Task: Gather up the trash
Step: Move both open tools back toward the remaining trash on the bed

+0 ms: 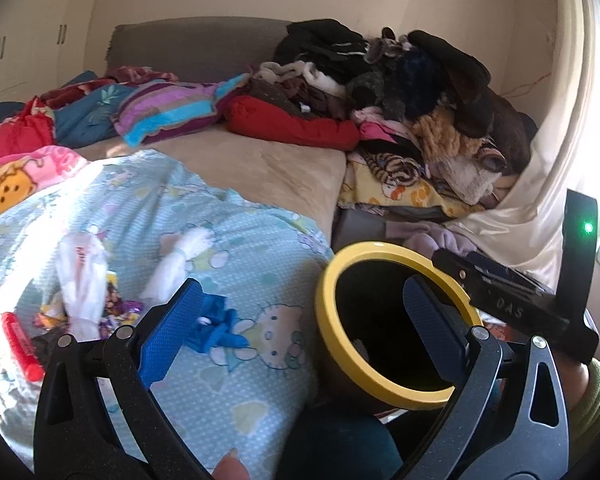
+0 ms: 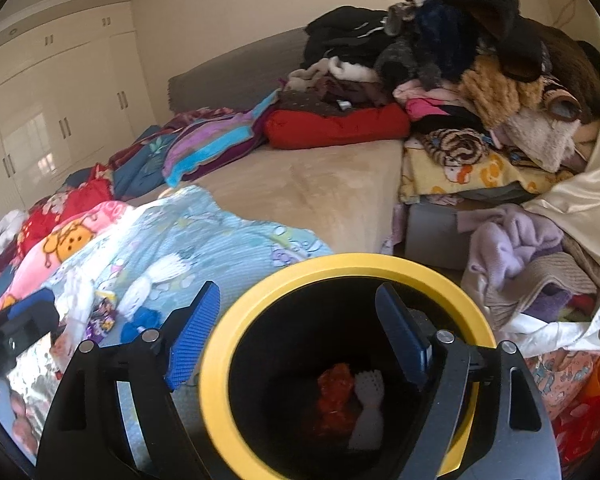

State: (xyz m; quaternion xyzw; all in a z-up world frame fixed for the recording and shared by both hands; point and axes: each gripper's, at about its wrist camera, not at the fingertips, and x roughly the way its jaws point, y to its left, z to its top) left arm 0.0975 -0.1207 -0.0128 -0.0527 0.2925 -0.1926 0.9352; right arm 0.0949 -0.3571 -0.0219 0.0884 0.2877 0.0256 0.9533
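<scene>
Beside the bed [image 2: 320, 184], both tools [image 2: 296, 340] gape empty above the bin [image 2: 220, 360], seemingly untouching.

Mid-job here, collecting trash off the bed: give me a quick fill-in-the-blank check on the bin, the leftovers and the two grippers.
1. The round black trash bin has a rim coloured ____.
2. Beside the white foam net at the bin's bottom lies a crumpled wrapper coloured ____.
3. The crumpled blue plastic scrap lies on the light-blue cartoon-print ____.
4. The left gripper and the right gripper both have fingers that are ____, holding nothing.

Missing words: yellow; red; blanket; open
</scene>
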